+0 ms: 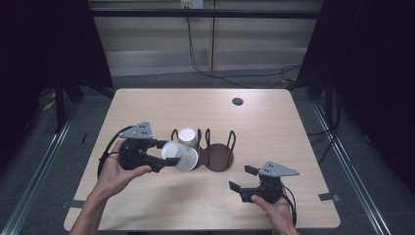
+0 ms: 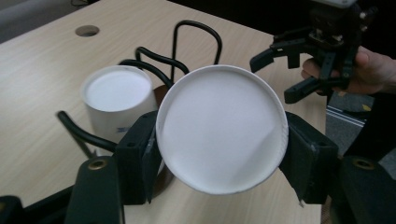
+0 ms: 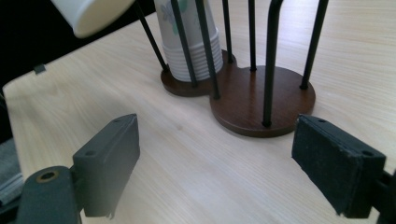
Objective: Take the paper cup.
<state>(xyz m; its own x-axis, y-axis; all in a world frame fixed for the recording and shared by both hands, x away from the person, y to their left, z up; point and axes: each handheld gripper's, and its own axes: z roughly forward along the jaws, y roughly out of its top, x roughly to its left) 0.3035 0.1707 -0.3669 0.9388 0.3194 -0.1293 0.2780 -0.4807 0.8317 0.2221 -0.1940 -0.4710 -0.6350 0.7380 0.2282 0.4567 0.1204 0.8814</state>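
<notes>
My left gripper (image 1: 164, 155) is shut on a white paper cup (image 1: 182, 156) that lies sideways, its flat end facing the left gripper view's camera (image 2: 219, 126). The cup hangs just left of a cup holder (image 1: 218, 159) with a brown wooden base and black wire loops. A stack of upside-down paper cups (image 1: 187, 136) stands in the holder's left bay; the right bay (image 3: 247, 98) holds nothing. My right gripper (image 1: 241, 178) stands open near the table's front edge, right of the holder, with nothing between its jaws (image 3: 224, 158). The held cup (image 3: 91, 11) appears at the top left of the right gripper view.
The light wooden table (image 1: 274, 127) has a small round hole (image 1: 238, 101) at its back right. Dark curtains flank both sides, and cables trail over the floor behind. Bare tabletop lies in front of and behind the holder.
</notes>
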